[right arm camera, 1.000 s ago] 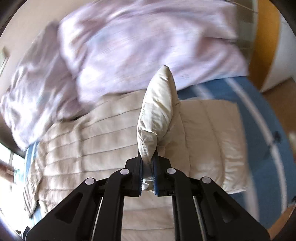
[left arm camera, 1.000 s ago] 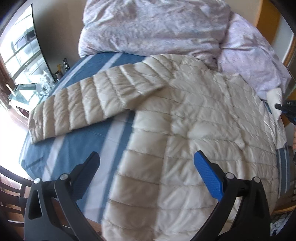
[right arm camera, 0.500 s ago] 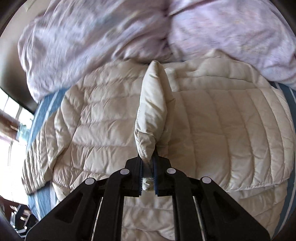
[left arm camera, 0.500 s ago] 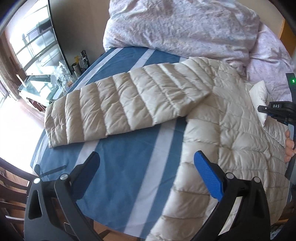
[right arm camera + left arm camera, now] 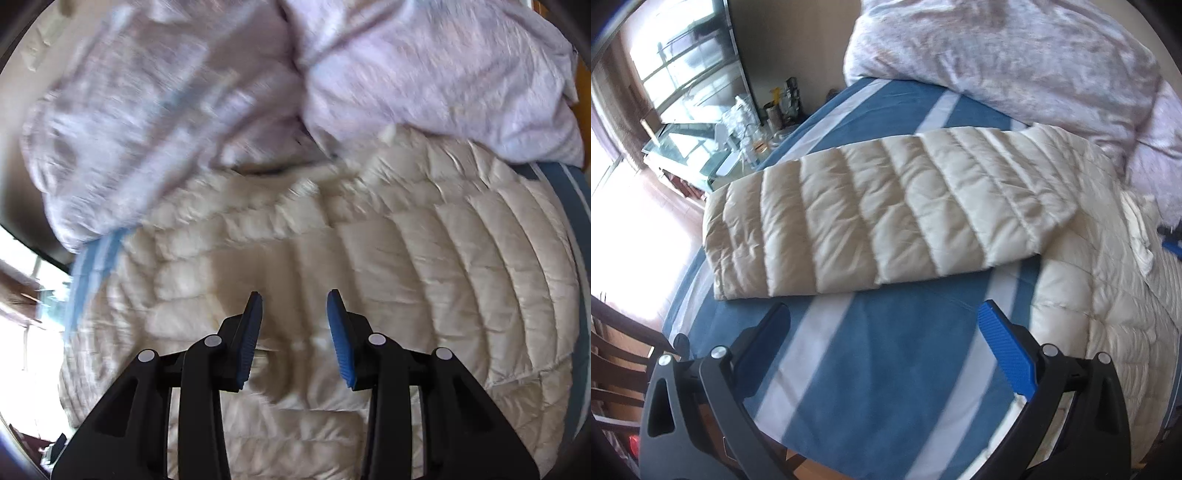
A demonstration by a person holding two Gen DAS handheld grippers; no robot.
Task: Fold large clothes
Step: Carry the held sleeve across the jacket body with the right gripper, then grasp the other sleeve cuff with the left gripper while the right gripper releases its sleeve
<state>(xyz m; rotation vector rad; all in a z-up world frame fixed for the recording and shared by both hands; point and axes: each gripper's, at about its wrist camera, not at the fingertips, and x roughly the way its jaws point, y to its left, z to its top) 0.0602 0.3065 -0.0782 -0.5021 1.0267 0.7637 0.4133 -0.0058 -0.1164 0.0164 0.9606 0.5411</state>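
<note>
A cream quilted puffer jacket (image 5: 369, 258) lies on a blue bed cover with white stripes (image 5: 886, 369). Its left sleeve (image 5: 871, 218) stretches flat across the cover towards the bed's left edge. My left gripper (image 5: 882, 321) is open and hangs over bare cover just short of that sleeve, nothing between its fingers. My right gripper (image 5: 294, 299) hovers above the jacket's body; its jaws are opening and nothing is between them. The other sleeve lies folded over the body on the right (image 5: 498, 258). The right wrist view is blurred.
A lilac crumpled duvet (image 5: 1015, 62) is heaped at the head of the bed, touching the jacket's top edge. Left of the bed stand a glass table with bottles (image 5: 738, 140) and a dark wooden chair (image 5: 620, 365). Bright windows lie beyond.
My right gripper has let go of the sleeve fold it was pinching, and that fold now lies on the jacket. My left gripper has moved left from over the jacket body to the outstretched sleeve.
</note>
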